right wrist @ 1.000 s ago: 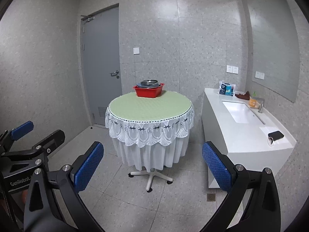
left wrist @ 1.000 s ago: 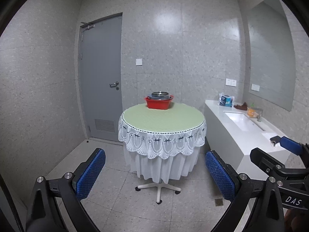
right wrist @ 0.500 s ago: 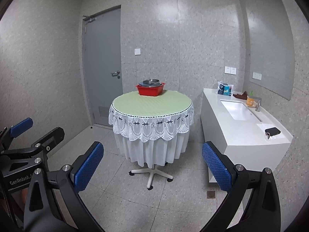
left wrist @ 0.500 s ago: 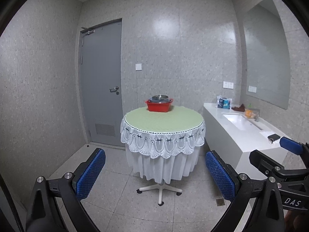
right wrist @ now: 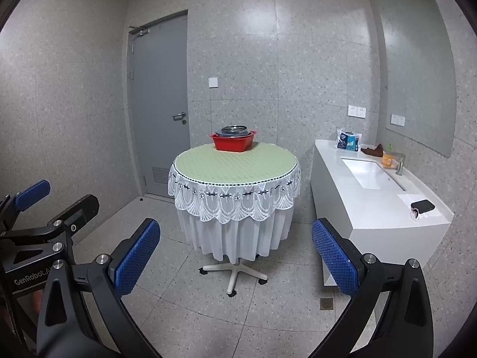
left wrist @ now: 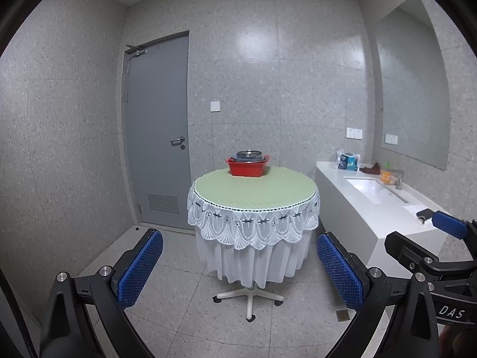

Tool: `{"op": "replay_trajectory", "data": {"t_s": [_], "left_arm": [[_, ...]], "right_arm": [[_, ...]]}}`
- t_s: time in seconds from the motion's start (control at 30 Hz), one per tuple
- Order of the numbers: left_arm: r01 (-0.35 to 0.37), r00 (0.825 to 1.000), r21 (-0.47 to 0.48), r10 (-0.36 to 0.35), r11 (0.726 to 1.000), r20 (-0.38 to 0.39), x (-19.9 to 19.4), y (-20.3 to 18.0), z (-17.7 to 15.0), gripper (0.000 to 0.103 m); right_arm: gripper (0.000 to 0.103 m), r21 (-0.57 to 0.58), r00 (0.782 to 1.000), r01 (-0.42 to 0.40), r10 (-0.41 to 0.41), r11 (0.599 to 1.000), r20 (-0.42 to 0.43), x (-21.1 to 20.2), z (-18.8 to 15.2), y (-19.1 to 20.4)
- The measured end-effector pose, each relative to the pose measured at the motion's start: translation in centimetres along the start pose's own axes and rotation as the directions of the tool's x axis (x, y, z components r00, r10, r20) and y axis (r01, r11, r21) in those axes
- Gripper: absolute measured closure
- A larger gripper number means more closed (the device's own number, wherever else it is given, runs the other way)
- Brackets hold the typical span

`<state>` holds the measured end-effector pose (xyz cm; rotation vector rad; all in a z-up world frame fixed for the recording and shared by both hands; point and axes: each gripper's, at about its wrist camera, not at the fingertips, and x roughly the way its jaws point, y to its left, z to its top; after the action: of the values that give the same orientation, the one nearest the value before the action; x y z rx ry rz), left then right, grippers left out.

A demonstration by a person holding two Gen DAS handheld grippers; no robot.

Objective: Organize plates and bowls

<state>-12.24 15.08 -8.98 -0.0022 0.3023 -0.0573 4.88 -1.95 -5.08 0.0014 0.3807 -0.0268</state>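
Red plastic basin (left wrist: 247,168) of stacked metal bowls (left wrist: 249,155), far edge of round green-topped bench (left wrist: 253,191), well beyond left claw (left wrist: 238,268) and right claw (right wrist: 235,256), both wide open, empty.

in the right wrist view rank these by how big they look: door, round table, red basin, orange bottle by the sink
1. door
2. round table, nearer the camera, so its true size against the door is unsure
3. red basin
4. orange bottle
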Motion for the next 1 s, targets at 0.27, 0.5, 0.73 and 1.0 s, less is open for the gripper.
{"op": "replay_trajectory", "data": {"t_s": [0.27, 0.5, 0.73, 1.0], "left_arm": [[0.0, 1.0, 0.003, 0.0, 1.0, -0.002, 1.7, -0.5, -0.2, 0.001], [0.003, 1.0, 0.008, -0.003, 1.0, -0.002, 3.1, -1.2, 0.1, 0.001], [0.006, 1.0, 0.011, -0.006, 1.0, -0.003, 4.5, -1.5, 0.0, 0.001], [0.01, 1.0, 0.017, -0.01, 1.0, 0.007, 5.5, -1.5, -0.2, 0.001]], "right_arm": [[0.0, 0.003, 1.0, -0.002, 0.002, 1.0, -0.003, 0.8, 0.2, -0.3], [0.0, 0.005, 1.0, -0.001, 0.001, 1.0, -0.004, 1.0, 0.0, -1.0], [0.0, 0.004, 1.0, -0.001, 0.001, 1.0, -0.01, 1.3, 0.2, -1.6], [0.0, 0.005, 1.0, 0.001, 0.0, 1.0, -0.009, 1.6, 0.4, -2.2]]}}
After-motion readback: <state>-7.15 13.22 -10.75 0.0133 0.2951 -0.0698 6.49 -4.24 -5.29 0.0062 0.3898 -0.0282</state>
